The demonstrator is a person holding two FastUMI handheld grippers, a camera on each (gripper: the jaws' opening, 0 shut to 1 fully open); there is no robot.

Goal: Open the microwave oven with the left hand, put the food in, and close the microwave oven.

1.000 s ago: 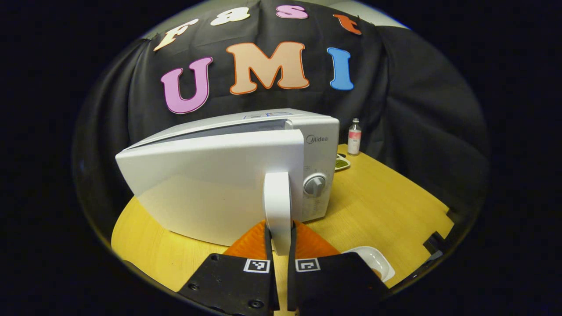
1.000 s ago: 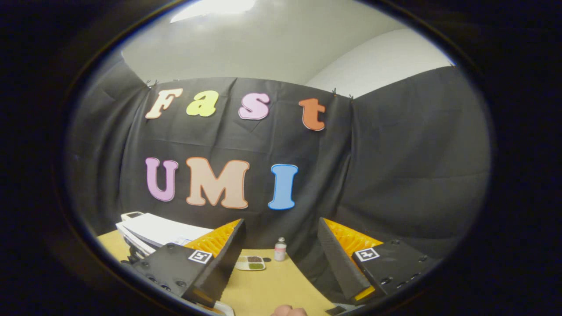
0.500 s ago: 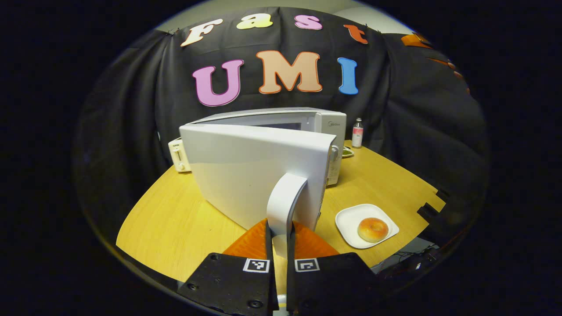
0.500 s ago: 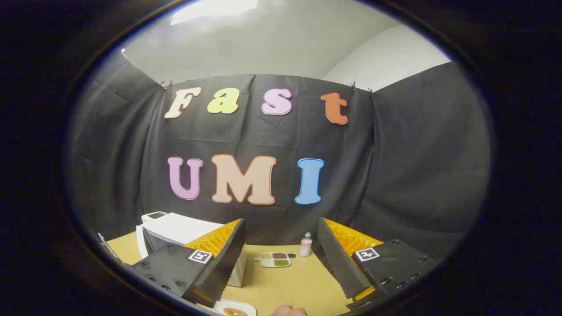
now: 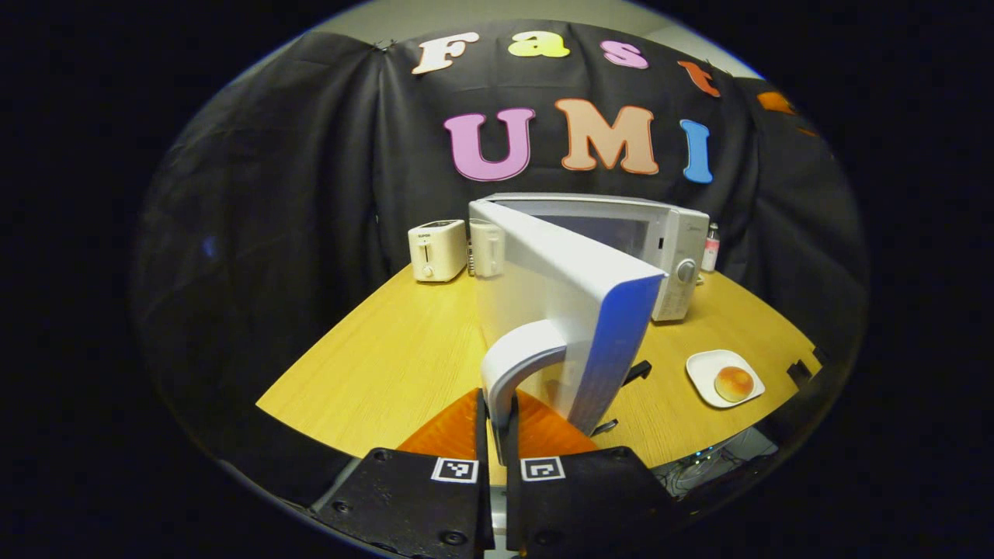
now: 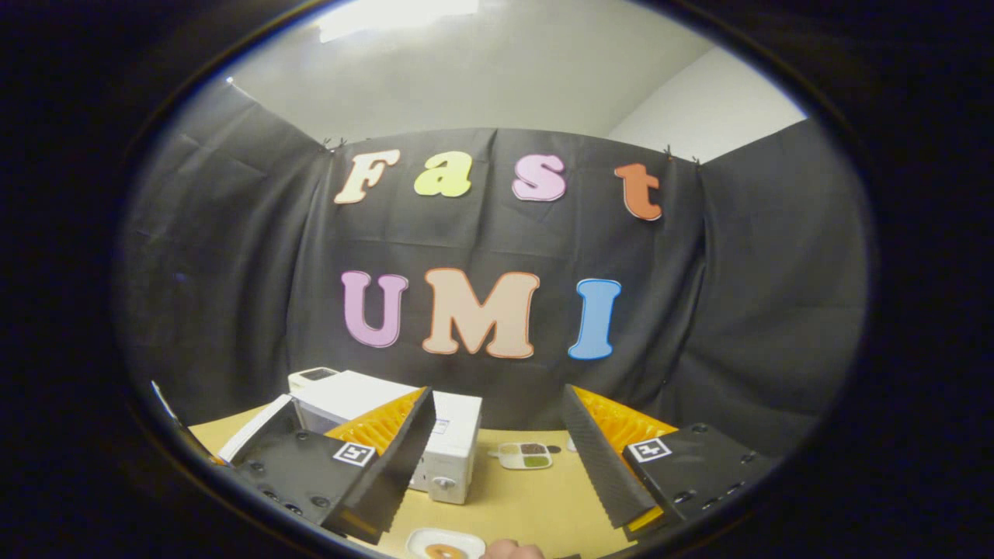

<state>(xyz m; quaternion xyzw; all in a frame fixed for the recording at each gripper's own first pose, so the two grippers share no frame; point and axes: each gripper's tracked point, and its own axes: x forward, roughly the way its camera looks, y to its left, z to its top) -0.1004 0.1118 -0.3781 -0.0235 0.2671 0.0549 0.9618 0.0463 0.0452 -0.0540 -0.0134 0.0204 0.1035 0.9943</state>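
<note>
Gripping door handle (image 5: 519, 359), left tool (image 5: 497, 423); table edge (image 5: 326, 435) below.

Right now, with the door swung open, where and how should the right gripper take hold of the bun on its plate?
Grip the bun across its rounded sides, coming from above with the open right gripper. It sits alone in the middle of the shallow white plate, so nothing crowds it, and its low dome offers no edge for a sideways approach. The plate's rim may also serve.
</note>
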